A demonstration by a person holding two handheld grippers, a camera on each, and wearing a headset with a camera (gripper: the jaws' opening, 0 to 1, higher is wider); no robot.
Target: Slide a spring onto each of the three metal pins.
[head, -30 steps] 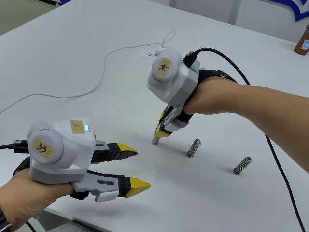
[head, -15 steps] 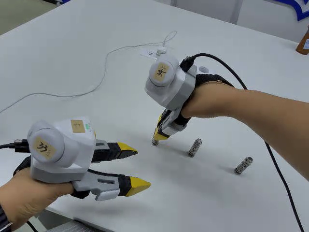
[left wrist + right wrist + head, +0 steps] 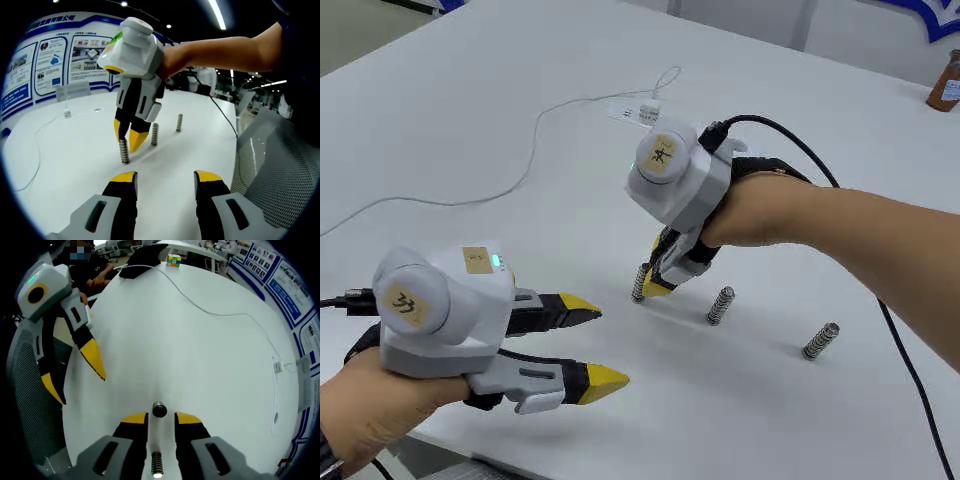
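The right gripper [image 3: 658, 285] has its jaws a little apart, tips pointed down beside the nearest spring [image 3: 640, 283]. In the right gripper view the round pin top [image 3: 159, 410] sits just beyond the gap between the tips, and I cannot tell whether either tip touches it. Compared with a second ago, the tips have slid slightly to the right off the coil, so more of its length shows bare. That spring stands upright toward the middle of the tabletop [image 3: 470, 80]. It is first in a row with a second spring [image 3: 721, 305] and a third spring [image 3: 821, 340], which run on toward the right edge and stand where they did. The left gripper [image 3: 607, 345] has kept its place over the near edge, jaws wide apart and holding nothing. A white cable [image 3: 520, 170] trails off toward the left edge.
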